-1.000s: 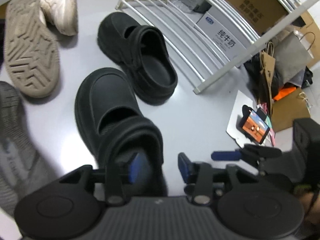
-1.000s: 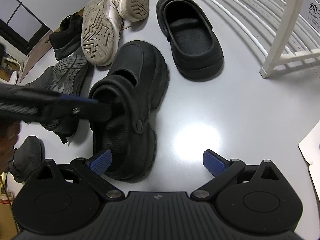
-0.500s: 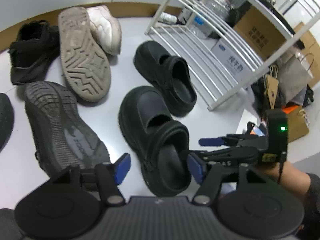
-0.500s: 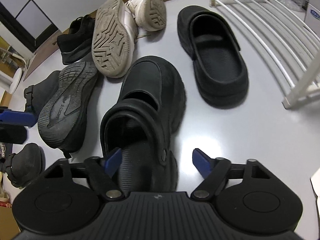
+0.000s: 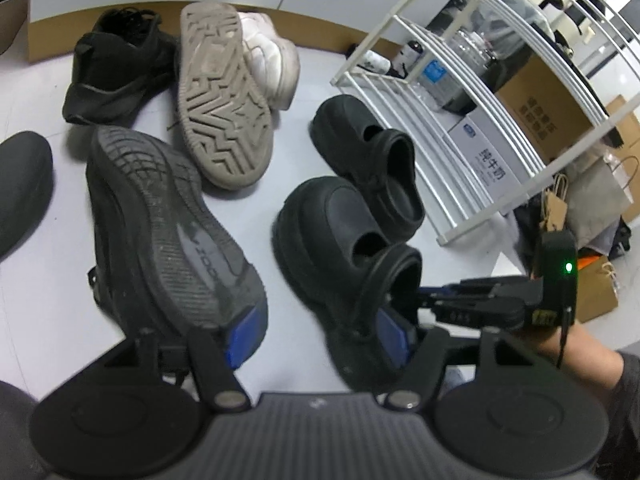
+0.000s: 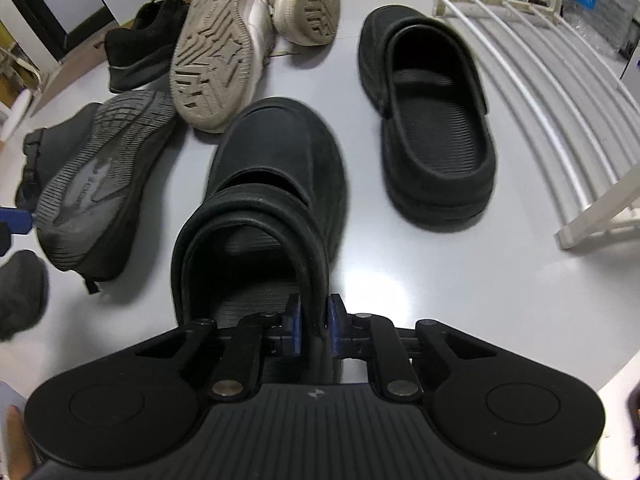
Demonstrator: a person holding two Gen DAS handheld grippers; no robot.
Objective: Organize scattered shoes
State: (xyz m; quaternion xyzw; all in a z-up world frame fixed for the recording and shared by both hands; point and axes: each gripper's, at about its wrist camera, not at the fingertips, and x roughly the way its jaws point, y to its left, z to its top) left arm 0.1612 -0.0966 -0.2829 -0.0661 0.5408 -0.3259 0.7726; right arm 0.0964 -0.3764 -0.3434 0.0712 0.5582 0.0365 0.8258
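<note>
Between my right fingers (image 6: 314, 330) sits the heel strap of the near black clog (image 6: 276, 168); the blue pads are clenched on that strap from both sides, one inside the heel opening, one outside. That clog stands upright on the pale grey tabletop (image 6: 460, 280), toe pointing away from me. Its mate, the far black clog (image 6: 428, 120), lies just beside it to the right, apart by a narrow strip of bare surface, and close to the white wire rack (image 6: 560, 112). The rack's front rail and corner post mark the hard edge on that side; an open patch of tabletop runs between the clogs and that post. To the left things are crowded: a dark grey sneaker (image 6: 96, 176) lies sole up, near the clog's toe, and a beige sneaker (image 6: 216, 52) sole up leans against its white partner (image 6: 308, 4). A black lace-up shoe (image 6: 144, 44) sits behind them near the brown back edge. My left fingers (image 5: 320, 332) are released and hold nothing; one pad hangs just over the grey sneaker's heel (image 5: 160, 216), the other over the near clog's heel (image 5: 348, 256). Boxes (image 5: 540, 100) and paper bags (image 5: 596, 196) stand beyond the rack.
</note>
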